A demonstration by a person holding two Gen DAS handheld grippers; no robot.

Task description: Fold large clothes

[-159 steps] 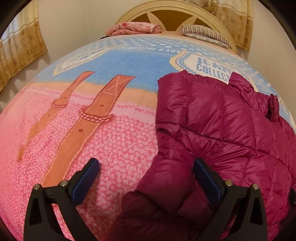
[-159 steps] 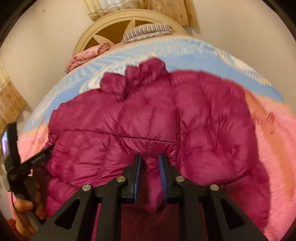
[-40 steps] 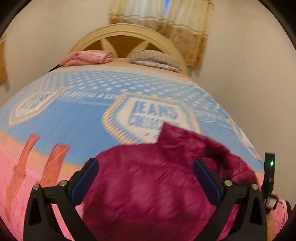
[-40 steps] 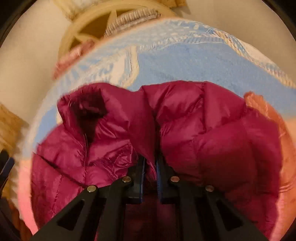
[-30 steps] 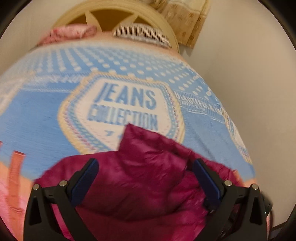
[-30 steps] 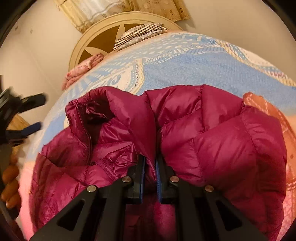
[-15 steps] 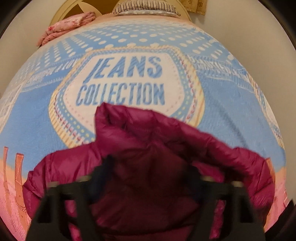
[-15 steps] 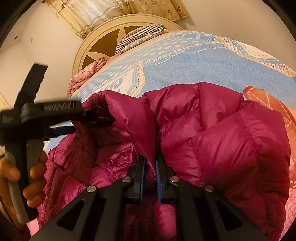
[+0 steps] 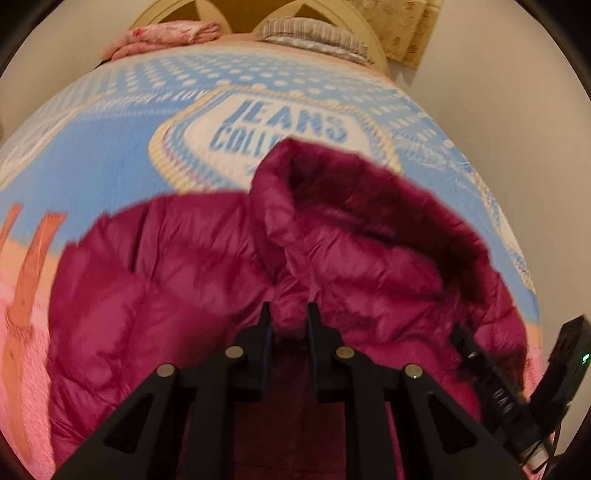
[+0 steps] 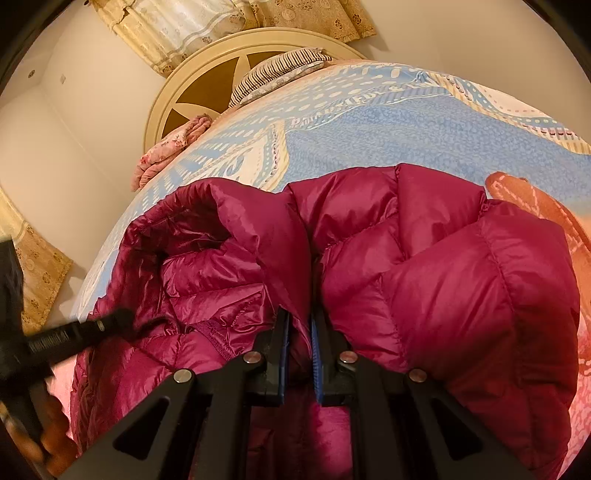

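Two claws (image 9: 289, 314) (image 10: 299, 325) clamping magenta jacket (image 10: 443, 280)

Both wrist views look down close onto one jacket (image 9: 192, 280) toward the headboard (image 10: 207, 74)

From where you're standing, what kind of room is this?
Most likely a bedroom. A bed with a rounded cream headboard fills the view, covered by a blue and pink printed blanket. A striped pillow lies at its head, patterned curtains hang behind, and a magenta puffer jacket lies on the blanket.

Left tool (image 9: 289, 320) has dropped onto the magenta jacket (image 9: 177, 266); its jaws have just closed on a fold.
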